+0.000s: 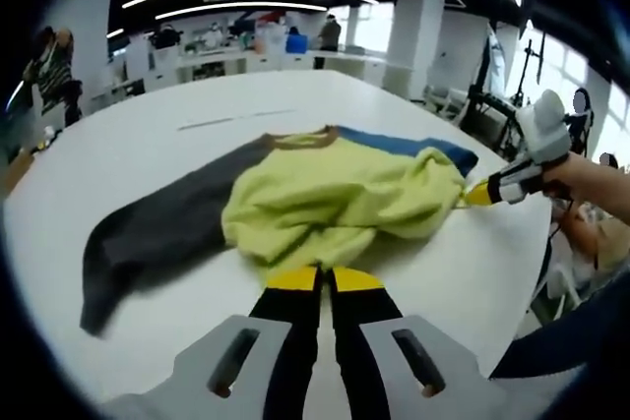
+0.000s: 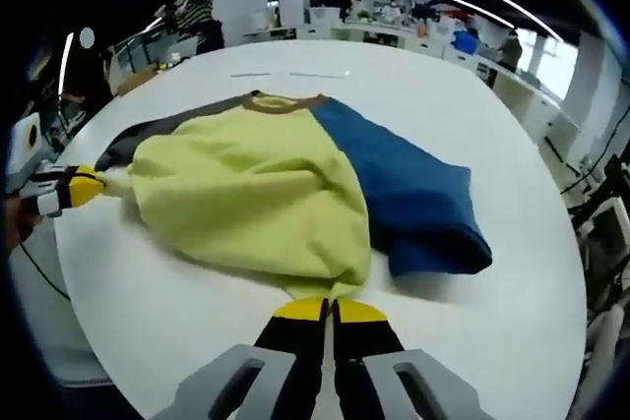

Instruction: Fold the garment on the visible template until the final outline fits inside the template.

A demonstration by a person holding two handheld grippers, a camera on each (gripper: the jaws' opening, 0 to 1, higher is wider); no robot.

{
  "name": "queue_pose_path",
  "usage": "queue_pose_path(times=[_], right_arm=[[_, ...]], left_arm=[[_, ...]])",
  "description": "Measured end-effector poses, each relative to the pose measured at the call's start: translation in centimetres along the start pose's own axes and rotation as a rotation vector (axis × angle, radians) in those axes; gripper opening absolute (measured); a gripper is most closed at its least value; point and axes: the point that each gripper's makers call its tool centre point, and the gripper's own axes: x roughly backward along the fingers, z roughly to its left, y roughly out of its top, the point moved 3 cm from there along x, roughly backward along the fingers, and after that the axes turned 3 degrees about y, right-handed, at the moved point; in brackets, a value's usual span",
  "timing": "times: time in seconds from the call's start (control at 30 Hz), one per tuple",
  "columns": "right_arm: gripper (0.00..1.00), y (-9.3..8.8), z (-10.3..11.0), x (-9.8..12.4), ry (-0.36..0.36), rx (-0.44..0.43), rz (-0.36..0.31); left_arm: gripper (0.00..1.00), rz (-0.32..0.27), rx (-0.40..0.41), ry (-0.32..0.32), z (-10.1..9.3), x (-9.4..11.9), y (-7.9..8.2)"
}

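Note:
A sweatshirt lies on the white table (image 1: 148, 145), with a yellow-green body (image 1: 335, 199), a dark grey sleeve (image 1: 148, 233), a blue sleeve (image 2: 404, 189) and a brown collar (image 2: 281, 102). The yellow-green body is bunched up and folded back toward the collar. My left gripper (image 1: 322, 275) is shut on the near edge of the yellow-green fabric. The right gripper (image 1: 479, 194) pinches the fabric's corner at the right of the left gripper view. In the right gripper view my right gripper (image 2: 330, 309) is shut on the yellow-green hem (image 2: 325, 282), and the left gripper (image 2: 89, 187) holds the left corner.
Faint thin lines (image 1: 234, 120) mark the table beyond the collar. The table edge (image 1: 536, 243) runs close on the right, with a person's arm (image 1: 600, 179) past it. Desks, equipment and people (image 2: 192, 7) stand far behind.

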Motion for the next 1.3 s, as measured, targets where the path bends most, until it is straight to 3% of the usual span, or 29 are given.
queue_pose_path(times=[0.17,0.3,0.57,0.83,1.3], right_arm=[[0.0,0.4,-0.3,0.7,0.024,-0.005,-0.011],[0.0,0.7,-0.2,1.3,0.056,-0.026,-0.021],[0.0,0.9,0.3,2.8,0.112,-0.034,-0.026],[0.0,1.0,0.9,4.5,0.162,-0.026,-0.022],[0.0,-0.2,2.1,6.8,0.219,0.031,0.007]], left_arm=[[0.01,-0.008,0.03,-0.005,0.4,0.4,0.3],[0.01,-0.013,0.104,-0.013,0.7,0.8,0.6],[0.01,0.0,0.063,-0.005,1.4,1.7,0.6],[0.01,0.009,0.107,-0.021,1.6,3.3,0.5],[0.01,0.064,0.186,-0.024,1.9,6.4,-1.0]])
